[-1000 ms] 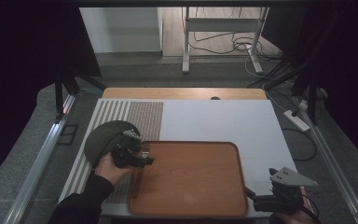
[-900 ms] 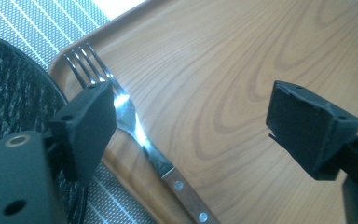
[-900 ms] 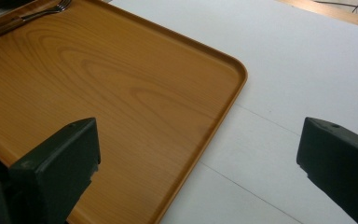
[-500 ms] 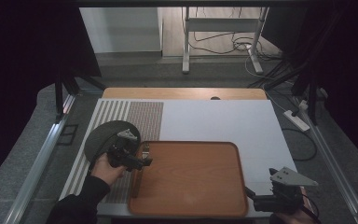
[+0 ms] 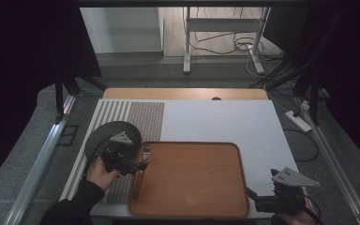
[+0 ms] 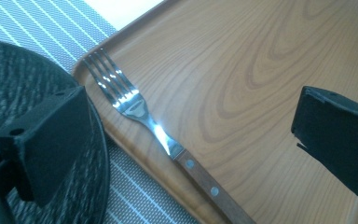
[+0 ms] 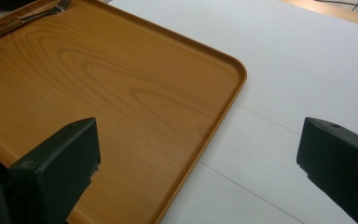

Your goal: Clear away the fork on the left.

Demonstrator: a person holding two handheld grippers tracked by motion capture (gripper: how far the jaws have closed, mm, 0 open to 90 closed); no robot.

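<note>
Wood, bright metal and matt black on a pale tabletop

The tray is smooth wood, or a wood-look finish, with bold grain and a soft sheen. The fork has polished metal tines that flash in the light, and a brown wooden handle set with two metal rivets. The round dark mat looks coarse and woven, the striped placemat like ribbed cloth. The white table sheet is smooth and matt.
</note>
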